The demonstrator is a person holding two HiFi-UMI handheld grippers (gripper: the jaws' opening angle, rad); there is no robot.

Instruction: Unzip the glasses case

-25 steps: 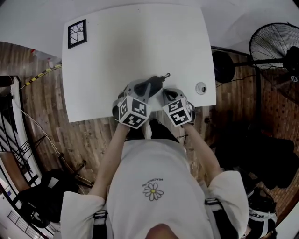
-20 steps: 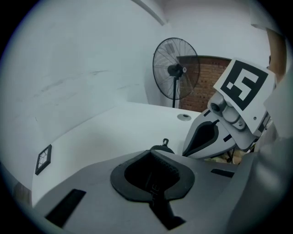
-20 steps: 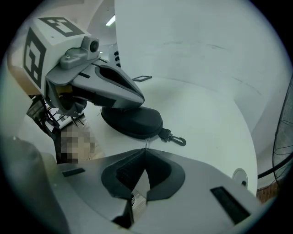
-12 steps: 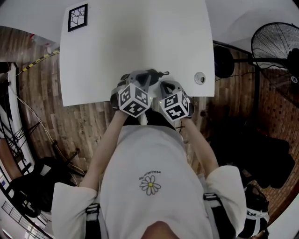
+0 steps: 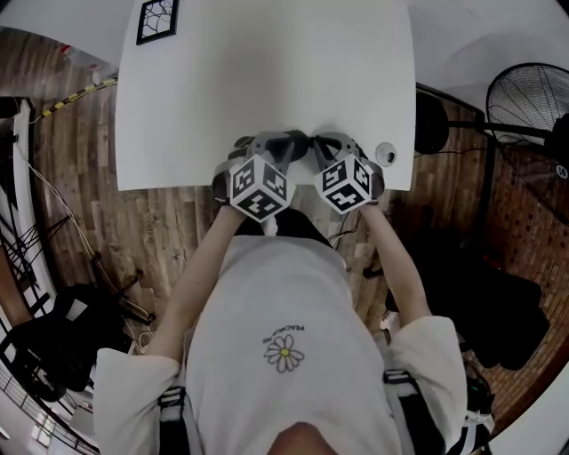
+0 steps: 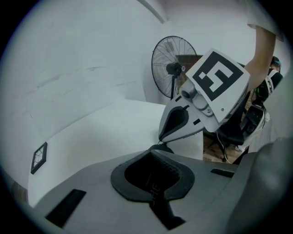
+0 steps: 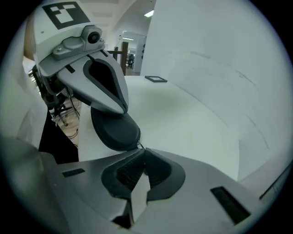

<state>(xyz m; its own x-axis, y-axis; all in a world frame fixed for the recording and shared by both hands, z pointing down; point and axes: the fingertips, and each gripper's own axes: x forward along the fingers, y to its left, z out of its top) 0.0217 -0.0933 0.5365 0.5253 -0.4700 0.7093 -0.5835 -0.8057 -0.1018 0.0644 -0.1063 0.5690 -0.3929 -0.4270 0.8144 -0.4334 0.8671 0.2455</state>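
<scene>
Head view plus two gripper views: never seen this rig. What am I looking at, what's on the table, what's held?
No robot: a person holds a two-jaw gripper in each hand. The head view looks down from the person's head; each gripper view looks along that gripper's jaws. On the white table lie a marker card and a small round thing. The left gripper is shut on the dark glasses case; the right gripper seems to pinch its zipper pull.

The table [image 5: 267, 80] is finished in smooth, matt white; the floor [image 5: 76, 133] is laid in grained wood. The case [image 7: 114, 129] is covered in a dark, smooth, matt skin.
</scene>
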